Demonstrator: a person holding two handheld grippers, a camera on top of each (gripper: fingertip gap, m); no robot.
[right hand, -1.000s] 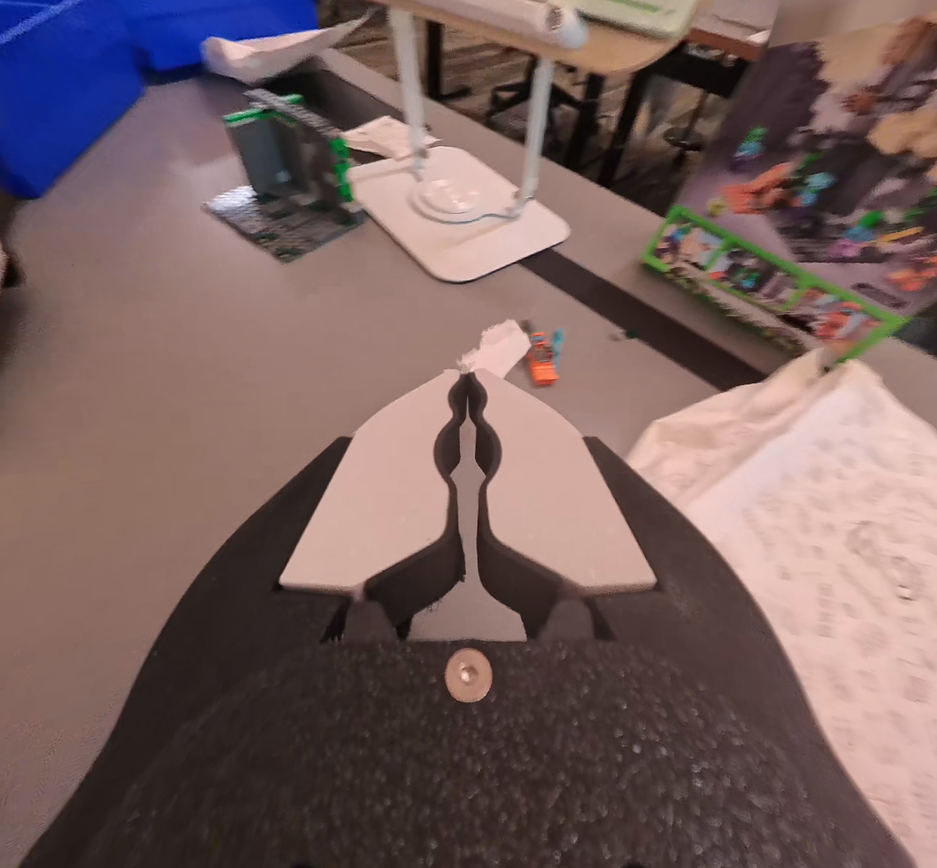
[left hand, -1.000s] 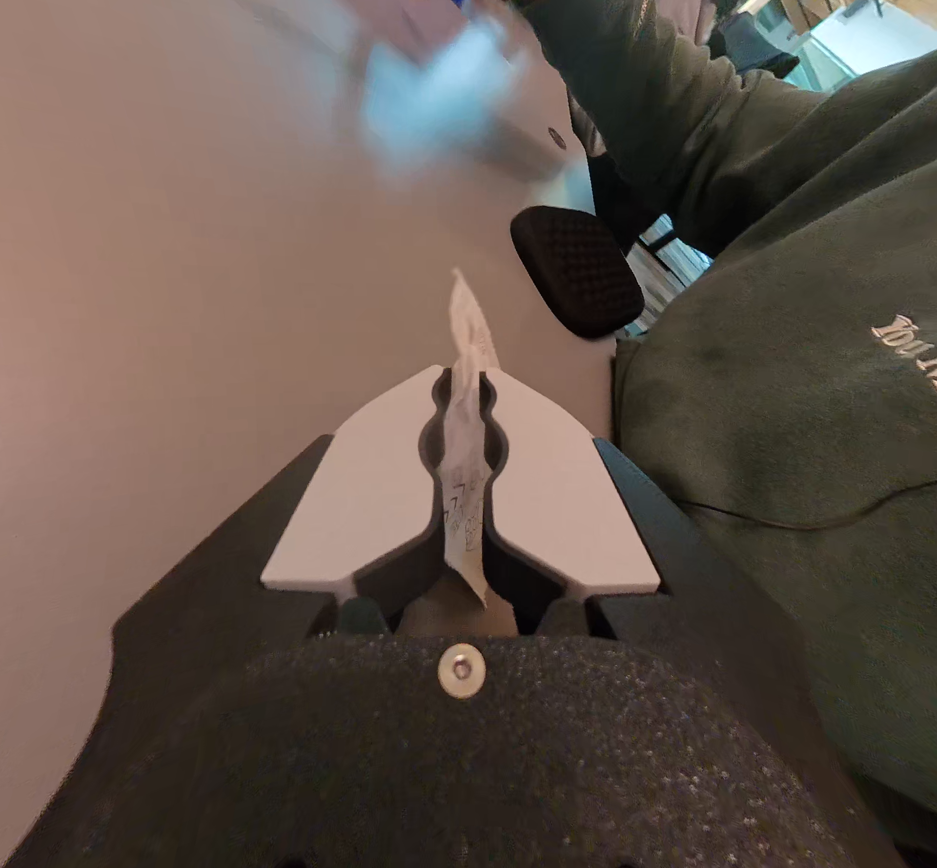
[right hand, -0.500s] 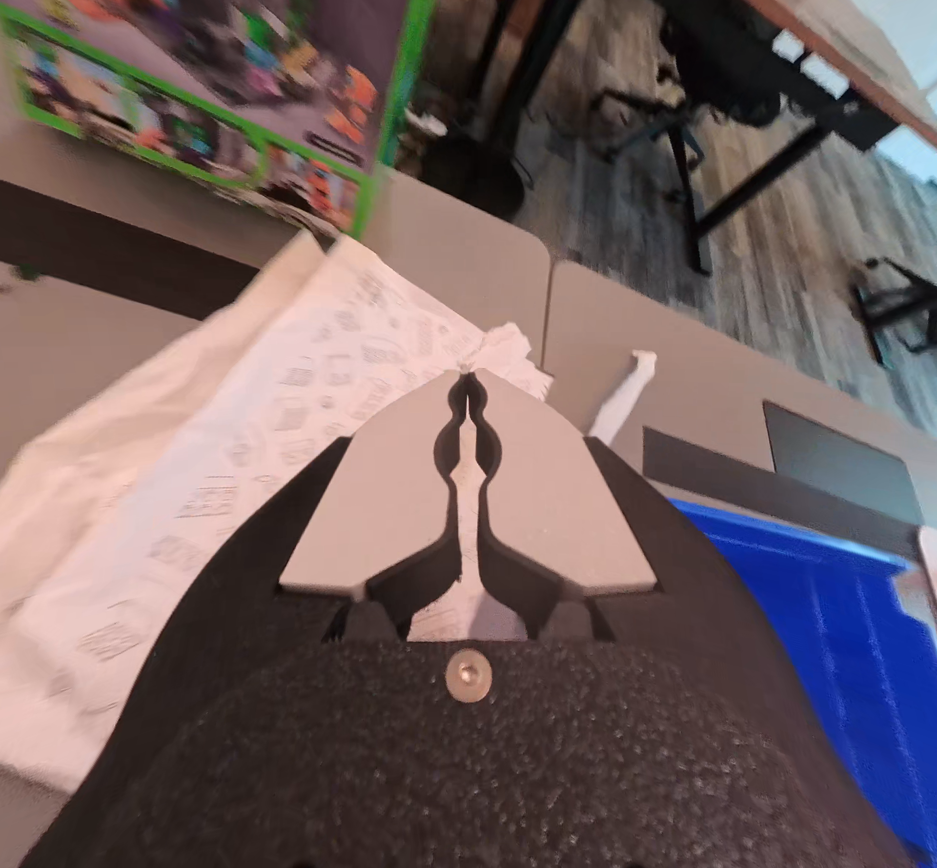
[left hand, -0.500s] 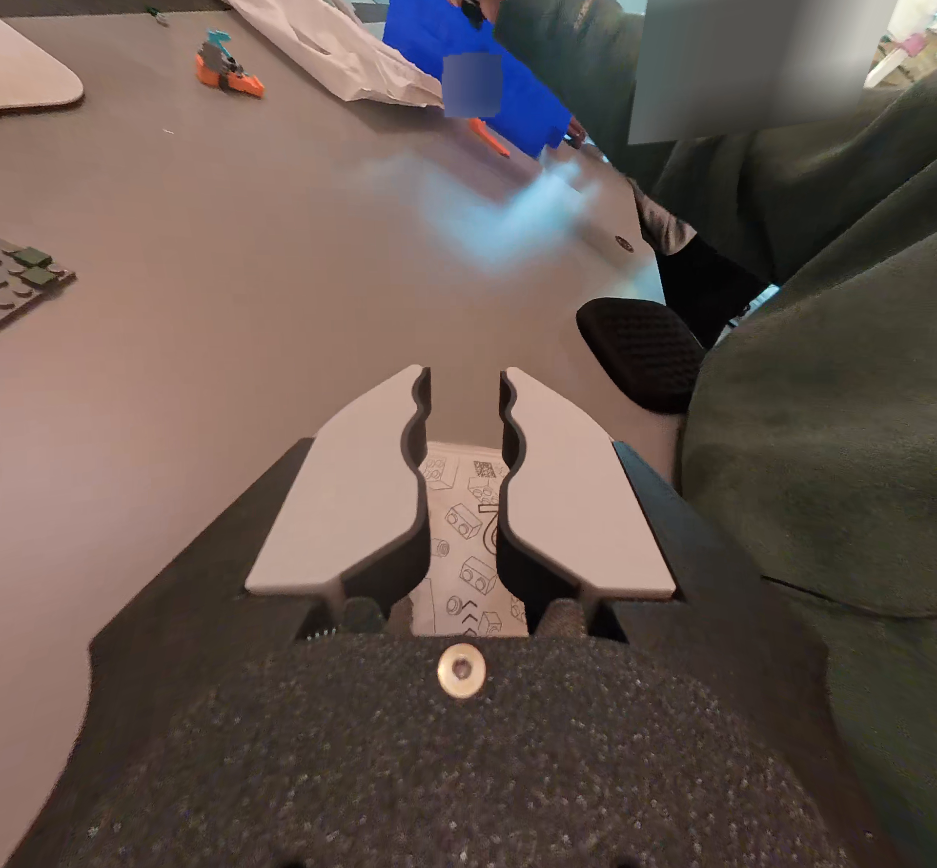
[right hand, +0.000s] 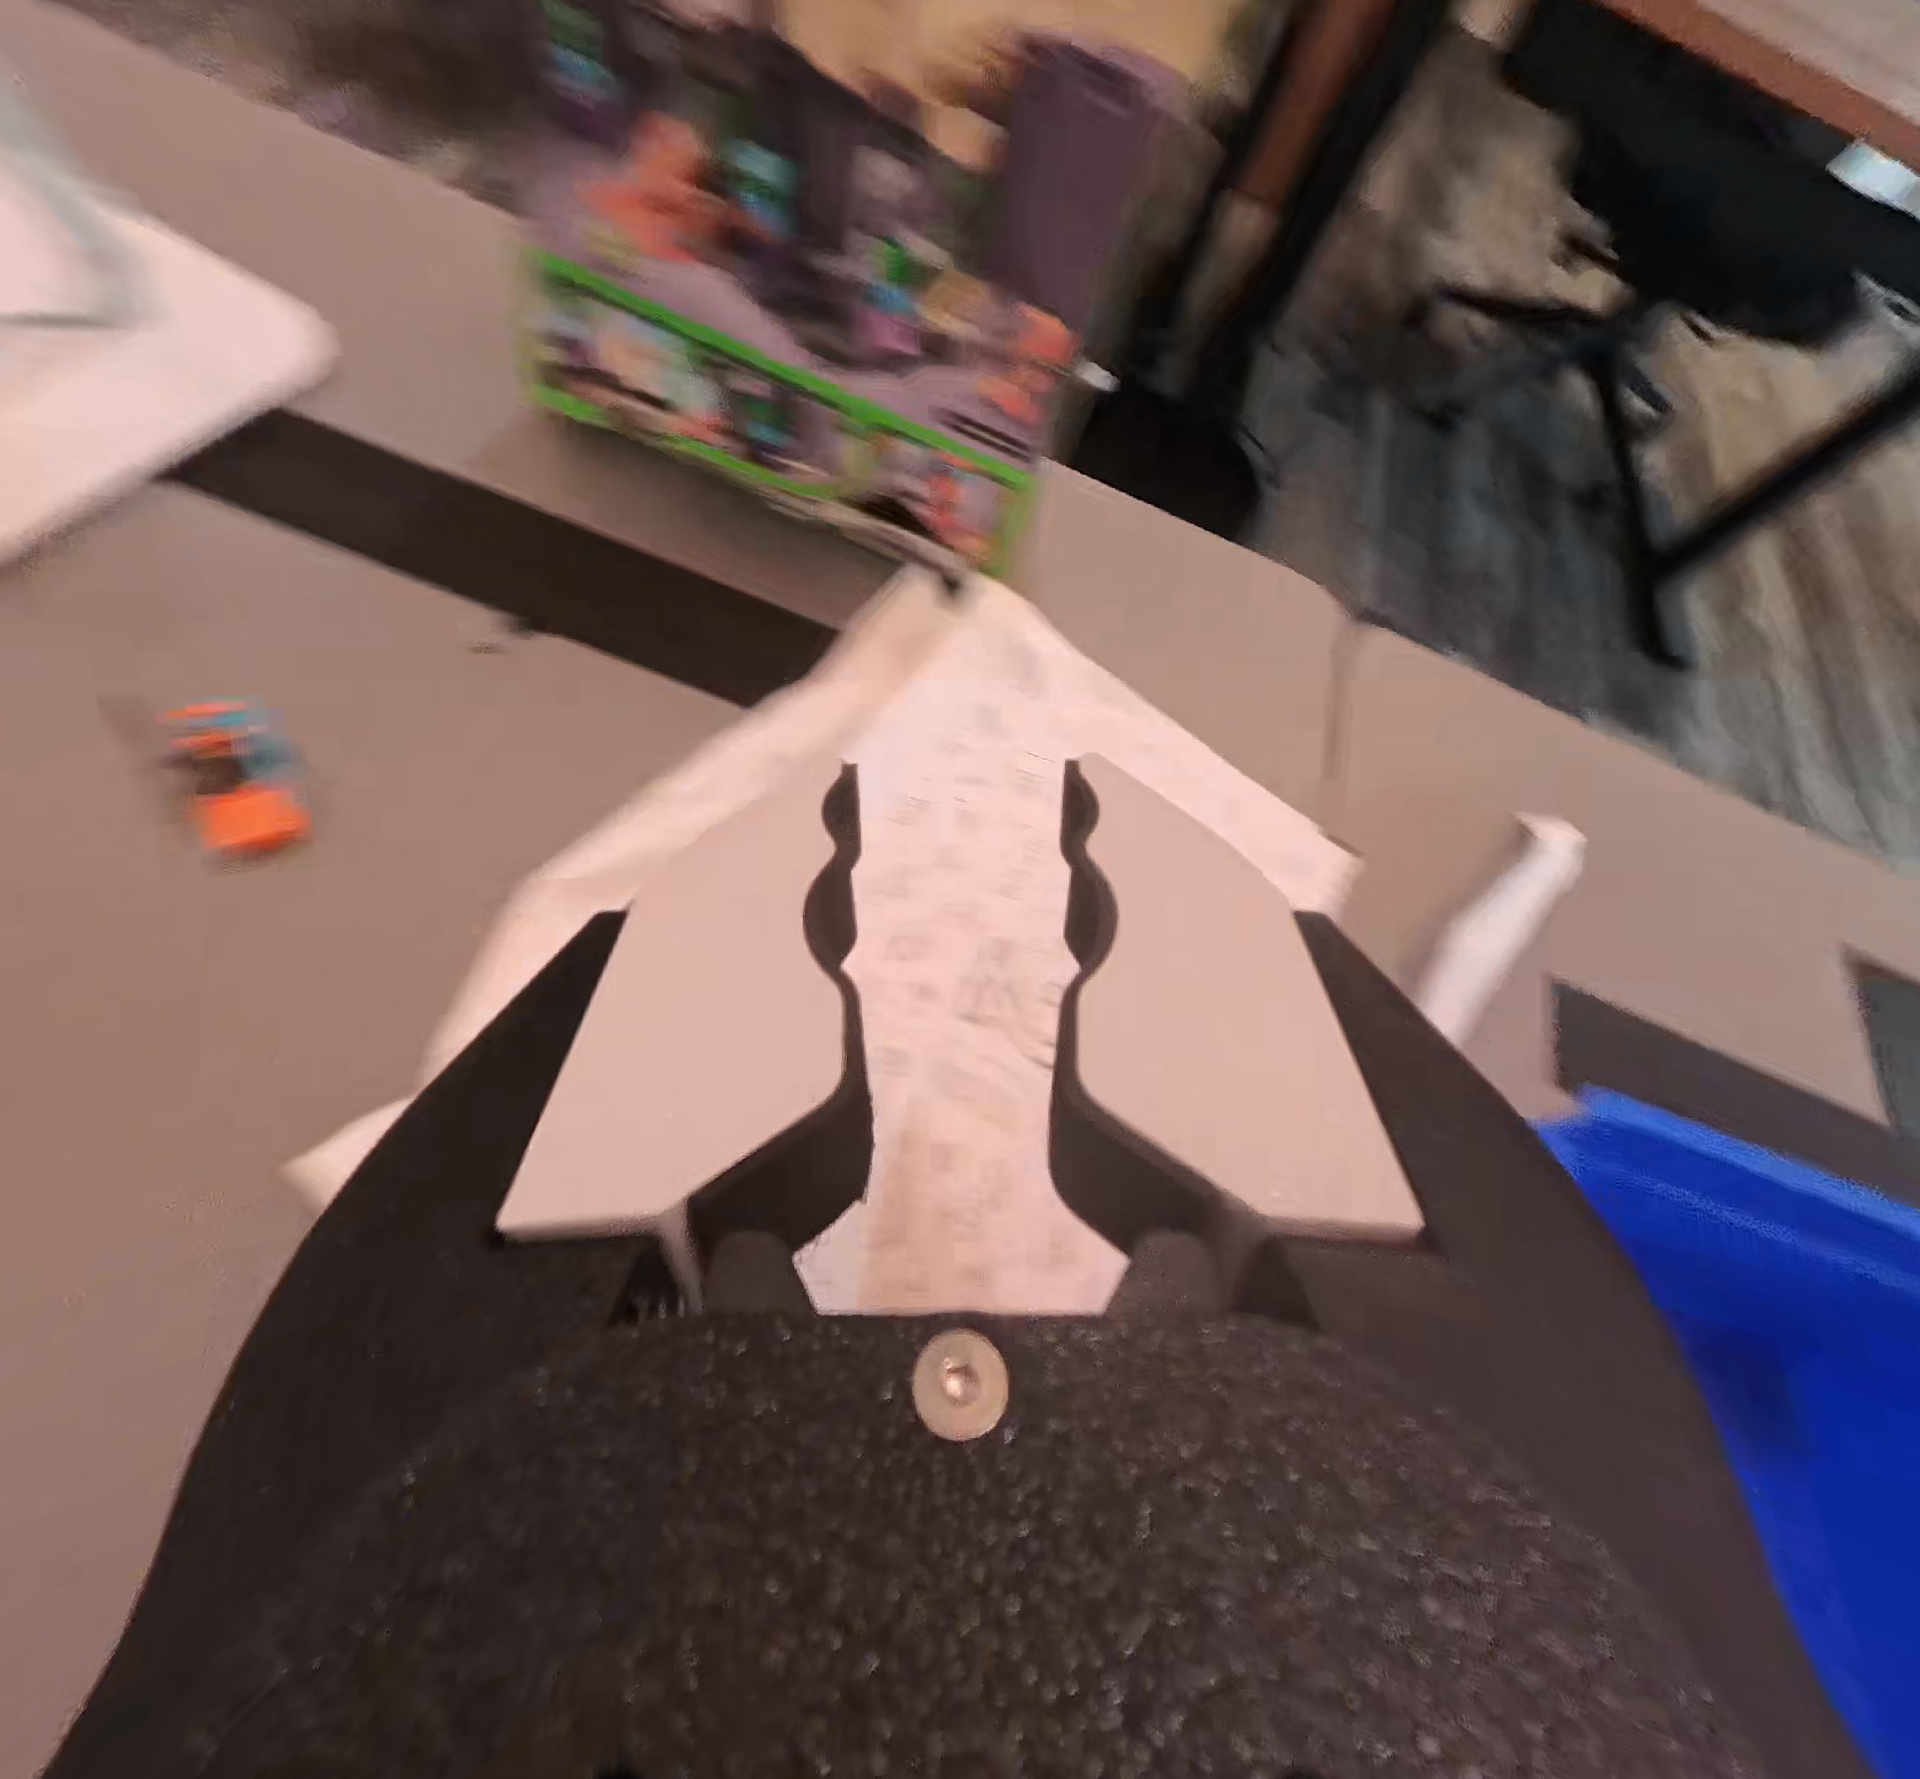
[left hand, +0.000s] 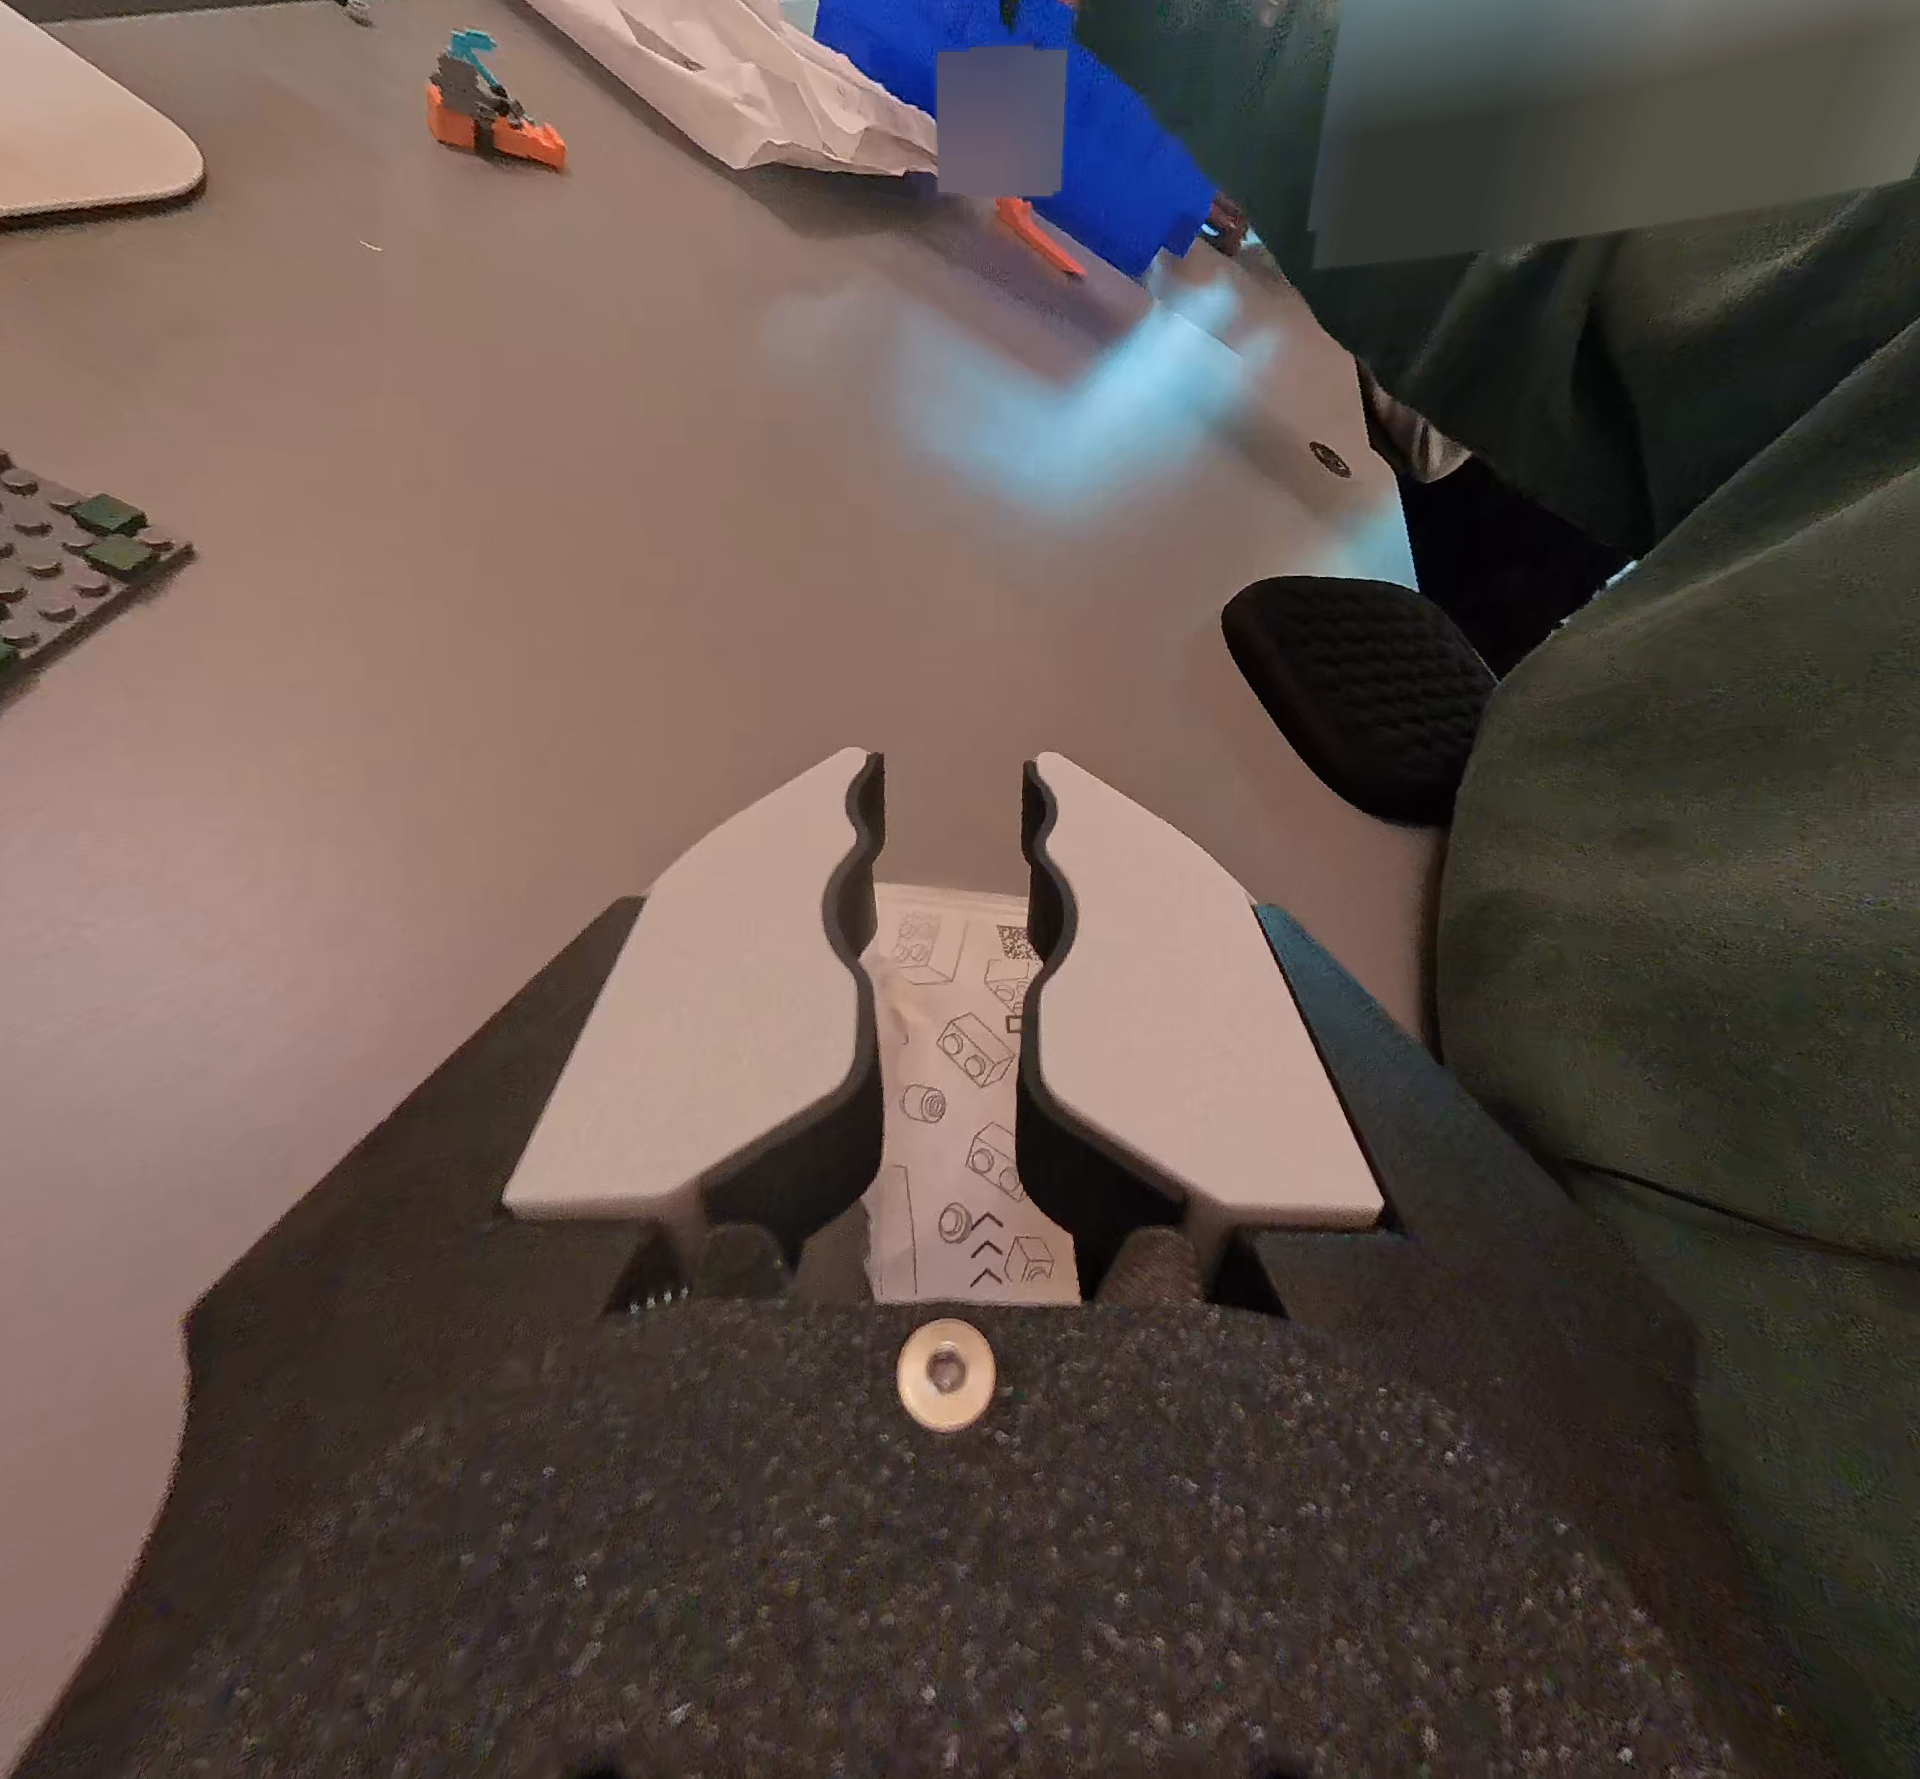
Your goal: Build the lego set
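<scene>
both our left gripper [left hand: 953,763] and right gripper [right hand: 963,768] gape empty, paper bag [left hand: 961,1085] beneath the left fingers, and closing carelessly risks crumpling it.

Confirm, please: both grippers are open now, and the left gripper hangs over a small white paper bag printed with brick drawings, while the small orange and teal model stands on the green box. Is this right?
Not quite. The small orange and teal model stands on the bare grey table, not on a box, as the left wrist view shows. The rest holds: the left gripper and the right gripper are open, and the paper bag lies under the left one.
</scene>
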